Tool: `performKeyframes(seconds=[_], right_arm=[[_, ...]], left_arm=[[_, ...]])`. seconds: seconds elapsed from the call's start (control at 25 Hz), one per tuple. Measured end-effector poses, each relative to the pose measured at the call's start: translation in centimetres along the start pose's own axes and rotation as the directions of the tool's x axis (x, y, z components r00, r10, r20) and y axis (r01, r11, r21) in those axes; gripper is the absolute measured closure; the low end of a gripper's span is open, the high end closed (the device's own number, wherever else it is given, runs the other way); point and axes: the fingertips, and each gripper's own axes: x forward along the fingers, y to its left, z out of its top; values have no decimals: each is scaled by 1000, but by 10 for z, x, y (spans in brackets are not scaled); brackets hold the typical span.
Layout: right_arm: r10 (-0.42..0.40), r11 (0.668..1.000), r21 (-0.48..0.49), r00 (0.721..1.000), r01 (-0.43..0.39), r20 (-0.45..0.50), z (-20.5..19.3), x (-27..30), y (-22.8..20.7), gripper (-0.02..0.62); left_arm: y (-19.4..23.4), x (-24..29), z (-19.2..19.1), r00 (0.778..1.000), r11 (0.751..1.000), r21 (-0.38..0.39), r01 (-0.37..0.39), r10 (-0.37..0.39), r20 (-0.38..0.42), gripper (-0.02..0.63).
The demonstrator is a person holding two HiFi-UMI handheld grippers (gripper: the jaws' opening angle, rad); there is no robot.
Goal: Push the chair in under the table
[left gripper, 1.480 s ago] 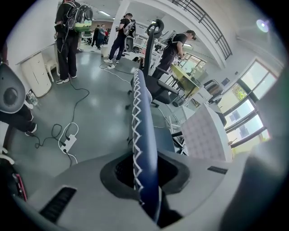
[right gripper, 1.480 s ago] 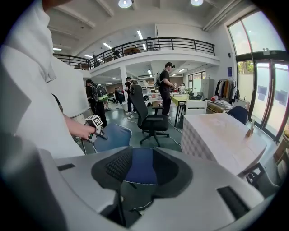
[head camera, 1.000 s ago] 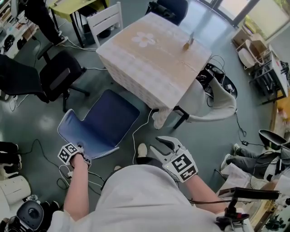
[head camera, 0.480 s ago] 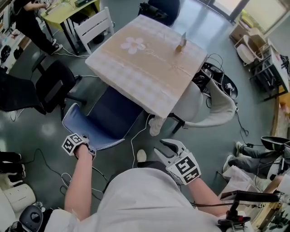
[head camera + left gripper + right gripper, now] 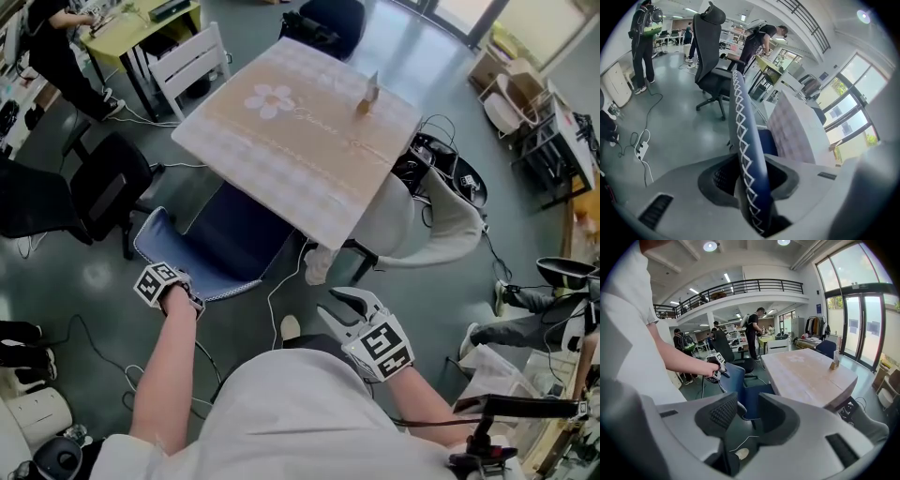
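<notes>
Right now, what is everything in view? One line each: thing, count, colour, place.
table: one, beige patterned cloth, centre.
small stand: one, brownish, on the table's far side.
blue chair: one, blue, seat partly under the table's near-left edge.
black office chair: one, black, left of the blue chair.
white chair: one, white, beyond the table's left corner.
pale chair: one, off-white, against the table's right side.
people: several, dark clothes, standing in the background.
left gripper: one, grey, fingers just been opening, blue chair's back edge between them.
right gripper: one, grey, fingers apart, nothing between them.
</notes>
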Motion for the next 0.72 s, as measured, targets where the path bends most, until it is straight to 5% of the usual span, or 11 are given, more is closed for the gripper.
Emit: performKeyframes(seconds=[0.4,0.56,0.72], right_arm=[[8,999,-45,1000,-7,19,13,-1,45,446],[-10,999,-52,999,12,38,18,-1,66,446],[-20,998,-51,999,23,51,16,3,96,446]], left_arm=[[13,-30,2,999,996,-87,-28,32,42,388],[-3,-70,32,986,997,9,76,-77,151,390],[-2,-115,37,962,968,173,182,-211,170,391]])
